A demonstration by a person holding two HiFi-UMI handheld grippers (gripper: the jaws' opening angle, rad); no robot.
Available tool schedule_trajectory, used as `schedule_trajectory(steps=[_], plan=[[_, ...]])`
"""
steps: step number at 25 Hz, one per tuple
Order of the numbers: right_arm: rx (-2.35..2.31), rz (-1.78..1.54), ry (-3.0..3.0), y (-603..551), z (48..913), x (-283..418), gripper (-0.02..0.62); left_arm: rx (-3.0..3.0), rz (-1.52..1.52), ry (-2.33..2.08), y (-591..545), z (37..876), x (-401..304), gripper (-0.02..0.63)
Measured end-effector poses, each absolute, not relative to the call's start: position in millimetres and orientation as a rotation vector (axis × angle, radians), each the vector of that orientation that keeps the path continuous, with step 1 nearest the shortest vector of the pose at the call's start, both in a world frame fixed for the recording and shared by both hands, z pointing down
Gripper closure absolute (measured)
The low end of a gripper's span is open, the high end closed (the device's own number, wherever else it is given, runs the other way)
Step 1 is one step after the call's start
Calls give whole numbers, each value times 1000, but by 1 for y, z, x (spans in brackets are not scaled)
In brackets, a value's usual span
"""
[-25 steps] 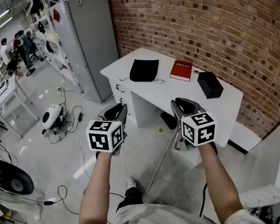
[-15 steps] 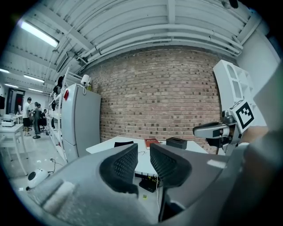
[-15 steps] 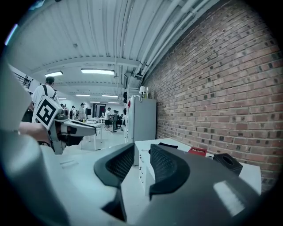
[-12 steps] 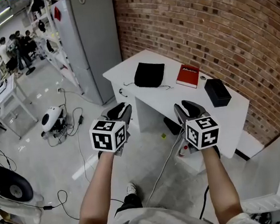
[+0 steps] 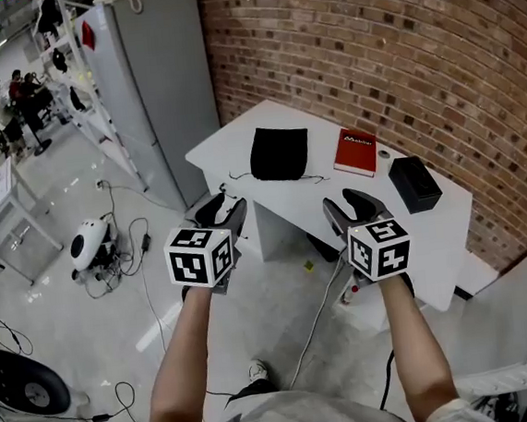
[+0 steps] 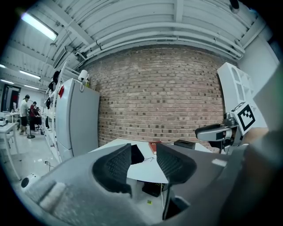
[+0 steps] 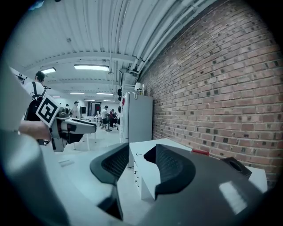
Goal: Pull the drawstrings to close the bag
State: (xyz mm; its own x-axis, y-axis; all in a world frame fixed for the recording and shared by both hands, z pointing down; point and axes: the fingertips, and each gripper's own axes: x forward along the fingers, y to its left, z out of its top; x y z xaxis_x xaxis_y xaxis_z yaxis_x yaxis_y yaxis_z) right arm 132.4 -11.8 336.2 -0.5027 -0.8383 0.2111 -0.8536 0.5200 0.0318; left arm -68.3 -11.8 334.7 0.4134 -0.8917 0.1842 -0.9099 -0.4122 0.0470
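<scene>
A black drawstring bag [image 5: 279, 153] lies flat on the white table [image 5: 238, 143], with thin strings trailing at its left [image 5: 233, 176] and right. Both grippers hang in the air in front of the table, short of its near edge and apart from the bag. My left gripper [image 5: 223, 205] is open and empty, its jaws having just been opening. The right gripper [image 5: 346, 202] is the same, open with nothing between its pads. In the left gripper view the bag [image 6: 137, 154] shows far off between the jaws of the left gripper [image 6: 143, 162]. The right gripper [image 7: 137, 165] points at the table's corner [image 7: 143, 152].
A red book [image 5: 355, 152] and a black box [image 5: 416, 183] lie on the table right of the bag. A brick wall [image 5: 397, 53] runs behind it. A tall grey cabinet [image 5: 163, 85] stands to the left. Cables [image 5: 142, 254] and a white device [image 5: 88, 241] lie on the floor.
Both grippers' jaws have spread from nearly closed to open. Both hands have moved forward, and the table now looks nearer.
</scene>
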Motion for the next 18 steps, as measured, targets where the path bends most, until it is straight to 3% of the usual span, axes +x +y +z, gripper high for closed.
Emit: schedule_trajectory(steps=[18], plan=[[1599, 171, -2430, -103, 341, 93, 356, 2618, 239, -1461, -136, 338, -114, 387]])
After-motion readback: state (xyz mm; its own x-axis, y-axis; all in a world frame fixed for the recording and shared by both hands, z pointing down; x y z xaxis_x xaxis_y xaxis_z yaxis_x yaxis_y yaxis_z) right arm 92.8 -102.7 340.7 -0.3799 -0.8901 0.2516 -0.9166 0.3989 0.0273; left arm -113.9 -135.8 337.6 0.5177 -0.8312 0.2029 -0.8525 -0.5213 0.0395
